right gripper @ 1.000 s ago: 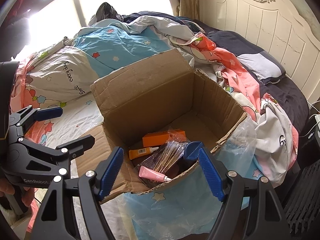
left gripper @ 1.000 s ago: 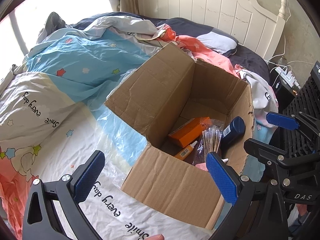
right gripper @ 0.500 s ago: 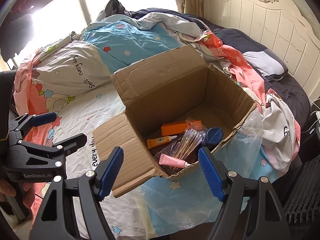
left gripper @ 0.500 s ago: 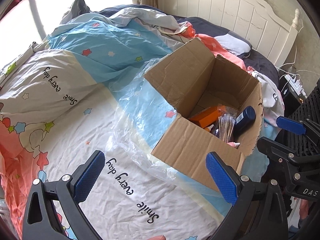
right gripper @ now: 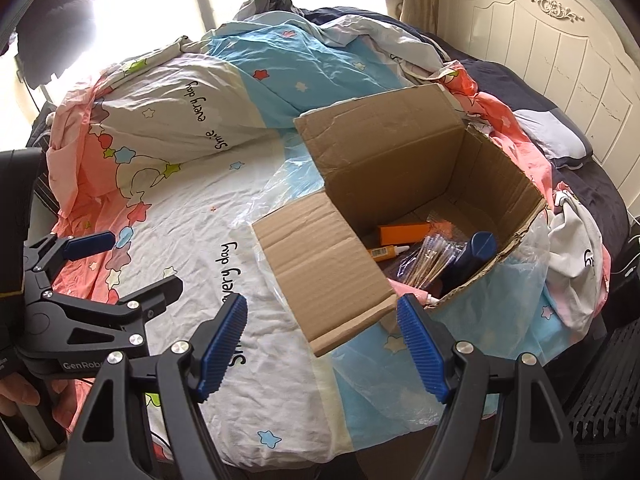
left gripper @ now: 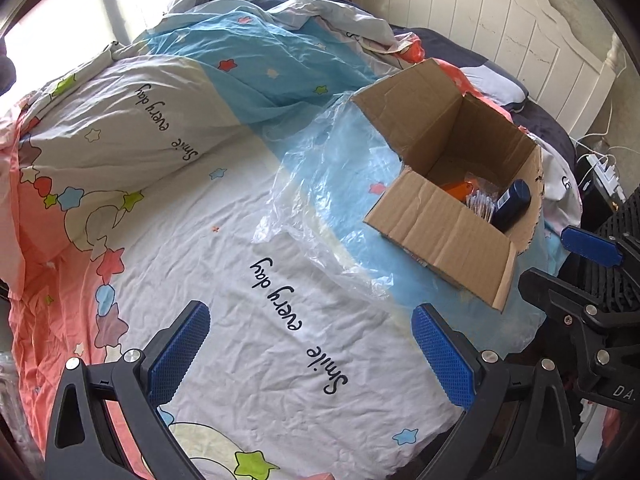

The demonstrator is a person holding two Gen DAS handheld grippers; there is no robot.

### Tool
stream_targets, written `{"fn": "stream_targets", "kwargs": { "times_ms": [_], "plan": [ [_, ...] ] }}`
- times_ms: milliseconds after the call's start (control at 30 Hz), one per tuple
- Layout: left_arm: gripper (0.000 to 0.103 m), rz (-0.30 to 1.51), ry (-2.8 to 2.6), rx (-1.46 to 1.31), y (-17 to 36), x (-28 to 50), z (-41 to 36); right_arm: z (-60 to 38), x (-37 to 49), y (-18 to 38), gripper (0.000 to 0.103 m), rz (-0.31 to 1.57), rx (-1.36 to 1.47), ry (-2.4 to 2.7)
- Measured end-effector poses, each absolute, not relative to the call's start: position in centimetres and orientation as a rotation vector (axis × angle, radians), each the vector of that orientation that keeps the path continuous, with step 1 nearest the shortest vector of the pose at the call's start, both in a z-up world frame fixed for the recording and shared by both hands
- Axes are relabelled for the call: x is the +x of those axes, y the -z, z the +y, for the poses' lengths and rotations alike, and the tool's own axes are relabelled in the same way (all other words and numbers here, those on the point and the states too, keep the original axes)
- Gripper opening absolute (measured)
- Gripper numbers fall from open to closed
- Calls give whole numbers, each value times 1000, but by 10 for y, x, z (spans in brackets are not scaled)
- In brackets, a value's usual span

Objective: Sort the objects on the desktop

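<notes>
An open cardboard box sits on the bed. Inside lie an orange carton, an orange tube, a bag of cotton swabs, a dark blue bottle and a pink tube. My left gripper is open over the bare white quilt, left of the box, with nothing between its fingers. My right gripper is open and empty, hovering just in front of the box's near flap. Each gripper shows at the edge of the other's view.
A clear plastic sheet lies under and beside the box. The rumpled star-print quilt covers the bed. A white headboard stands at the back right, and a black slatted crate and a power strip at the right.
Both grippers have drawn back and to the left, away from the box, which now sits farther right and smaller in both views. Both stay open and empty.
</notes>
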State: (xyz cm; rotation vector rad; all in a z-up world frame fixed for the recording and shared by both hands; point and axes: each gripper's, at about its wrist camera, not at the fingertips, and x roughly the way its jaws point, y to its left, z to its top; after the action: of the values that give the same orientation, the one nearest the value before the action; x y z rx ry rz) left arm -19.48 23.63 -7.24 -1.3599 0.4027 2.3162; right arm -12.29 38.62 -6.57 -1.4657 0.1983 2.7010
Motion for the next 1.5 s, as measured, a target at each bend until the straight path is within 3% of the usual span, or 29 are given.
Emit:
{"fn": "stream_targets", "kwargs": {
  "times_ms": [800,1500],
  "plan": [
    [103,227,-2463,-1519,84,-156,79,236,-127,78,74,-67,-1629,-2813],
    [103,23,-2639,-1628,114,-146,-20,158,-139,110,74,-95,-1767,-2862]
  ]
}}
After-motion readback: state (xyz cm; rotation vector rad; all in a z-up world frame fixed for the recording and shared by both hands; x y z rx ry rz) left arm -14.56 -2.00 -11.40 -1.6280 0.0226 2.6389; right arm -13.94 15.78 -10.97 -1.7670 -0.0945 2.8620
